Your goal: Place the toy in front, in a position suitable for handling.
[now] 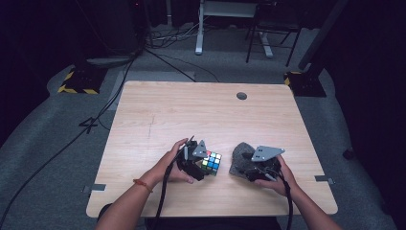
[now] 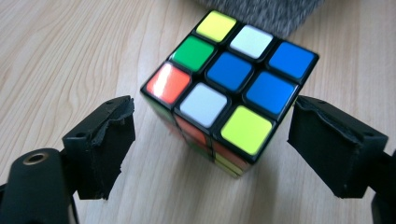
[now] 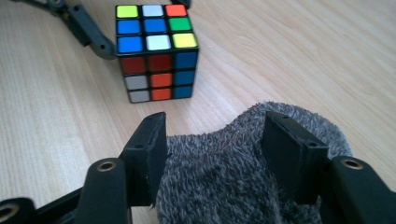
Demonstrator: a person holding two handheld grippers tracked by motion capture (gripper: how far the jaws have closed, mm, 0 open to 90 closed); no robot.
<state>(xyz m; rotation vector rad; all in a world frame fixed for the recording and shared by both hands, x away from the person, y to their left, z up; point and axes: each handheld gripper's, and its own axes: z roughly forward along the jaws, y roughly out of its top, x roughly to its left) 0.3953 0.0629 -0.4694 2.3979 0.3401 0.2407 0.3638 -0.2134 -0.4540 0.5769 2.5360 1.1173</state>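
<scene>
The multicoloured three-by-three puzzle cube [image 1: 211,162] is sitting on the pale wooden table [image 1: 191,115], near the front edge and slightly left of centre. The left gripper [image 1: 203,165] is resting just beside it; in the left gripper view the cube [image 2: 231,91] is lying between the two black jaws with clear gaps on both sides, one corner pointing toward the camera, so the left gripper is released and not pressing on the cube.

To the right of the cube, close but apart, the grey fuzzy fabric bundle [image 1: 242,159] is lying on the table. The right gripper [image 1: 251,167] is sitting over the bundle's right part. In the right gripper view the jaws are straddling the grey pile [image 3: 219,172]; the fabric is bulging up between them and touching both pads, so the right gripper is grasping the bundle, not fully clenched.

The bundle is the only thing standing near the cube on its right side; the left gripper's linkage is occupying the cube's left side.

The rear half of the table is offering open room, interrupted by a small round grey grommet [image 1: 242,96] near the back edge. The front edge is lying close behind both hands, while the left and right edges are staying well apart from the work
</scene>
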